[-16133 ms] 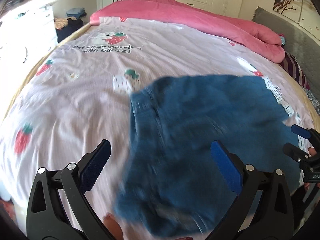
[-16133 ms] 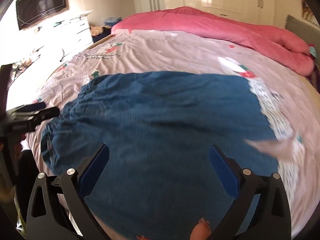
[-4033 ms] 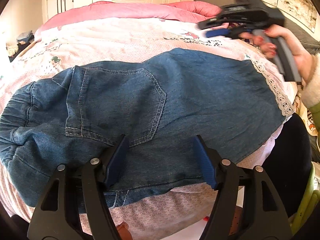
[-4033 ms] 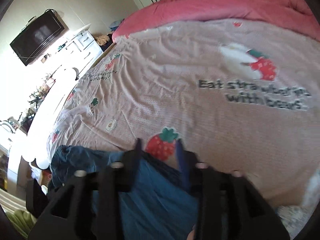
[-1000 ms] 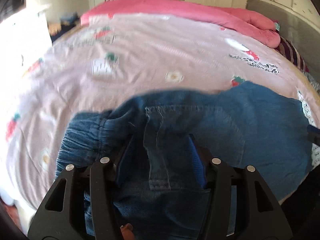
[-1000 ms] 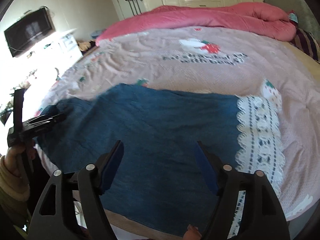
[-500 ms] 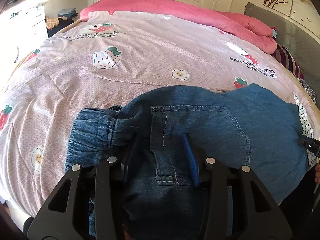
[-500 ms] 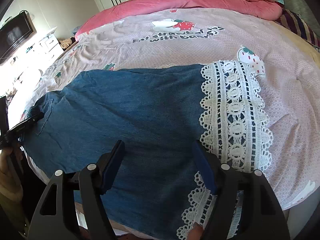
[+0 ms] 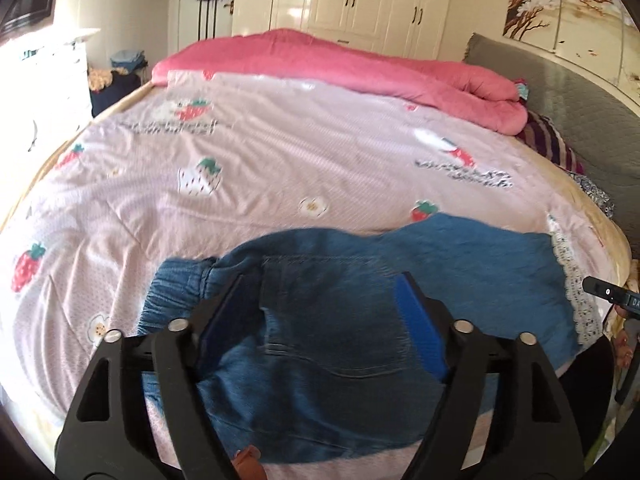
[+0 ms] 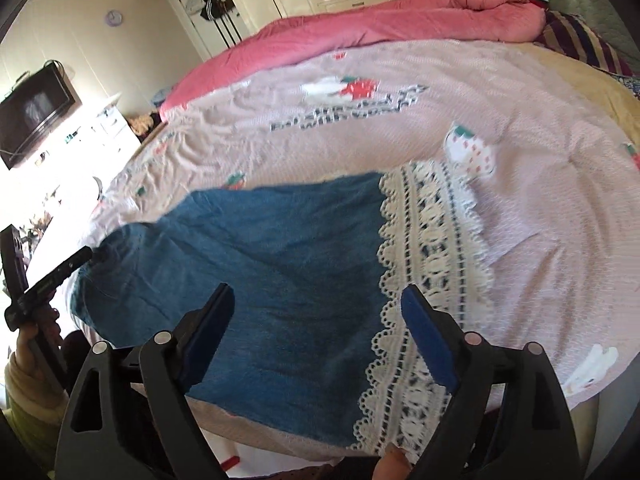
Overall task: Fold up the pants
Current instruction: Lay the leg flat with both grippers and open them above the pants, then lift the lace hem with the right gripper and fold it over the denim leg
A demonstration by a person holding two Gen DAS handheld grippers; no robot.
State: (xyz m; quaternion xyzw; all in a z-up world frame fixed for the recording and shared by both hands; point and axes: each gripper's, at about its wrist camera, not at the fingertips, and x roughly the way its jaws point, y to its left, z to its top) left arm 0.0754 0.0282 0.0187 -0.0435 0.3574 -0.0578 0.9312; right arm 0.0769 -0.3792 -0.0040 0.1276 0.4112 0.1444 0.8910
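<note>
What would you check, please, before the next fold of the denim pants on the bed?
1. Left gripper open, over the waist end: ok.
2. Right gripper open, over the leg near the lace hem: ok.
3. Pants spread flat on the pink bedspread: ok at the leg; the elastic waistband is bunched: not ok.
4. Near edge of the pants fully on the bed: cannot tell.
5. Bedspread beyond the pants free for folding: ok.

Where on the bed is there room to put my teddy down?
The widest bare patch is the pink strawberry quilt, between the jeans and the rolled pink blanket. A second one lies right of the lace hem. The near edge is crowded: the jeans lie there, with the left gripper and right gripper above them.
</note>
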